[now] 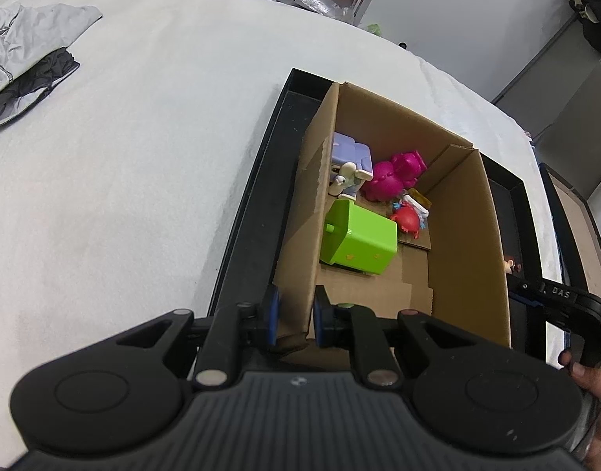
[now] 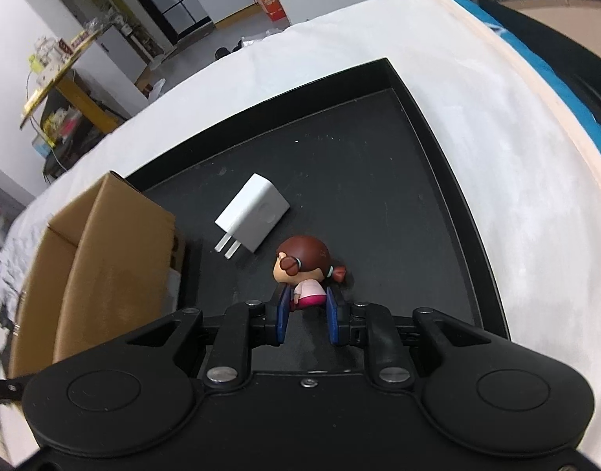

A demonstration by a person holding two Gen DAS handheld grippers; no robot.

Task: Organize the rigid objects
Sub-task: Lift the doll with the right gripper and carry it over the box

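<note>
A cardboard box (image 1: 469,235) stands in a black tray (image 1: 253,204). It holds a green block (image 1: 359,239), a magenta toy (image 1: 394,174), a purple-and-white figure (image 1: 349,165) and a red toy (image 1: 406,218). My left gripper (image 1: 294,318) is shut on the box's near left wall. In the right wrist view my right gripper (image 2: 306,314) is shut on the body of a small doll (image 2: 304,265) with brown hair, on the tray floor (image 2: 379,204). A white charger plug (image 2: 255,212) lies just beyond it. The box (image 2: 104,267) stands to the left.
The tray sits on a white cloth-covered surface (image 1: 123,176). Grey clothes (image 1: 21,51) lie at the far left. Another black-rimmed box (image 1: 575,227) is at the right edge. Room clutter and shelves (image 2: 65,90) lie beyond the table.
</note>
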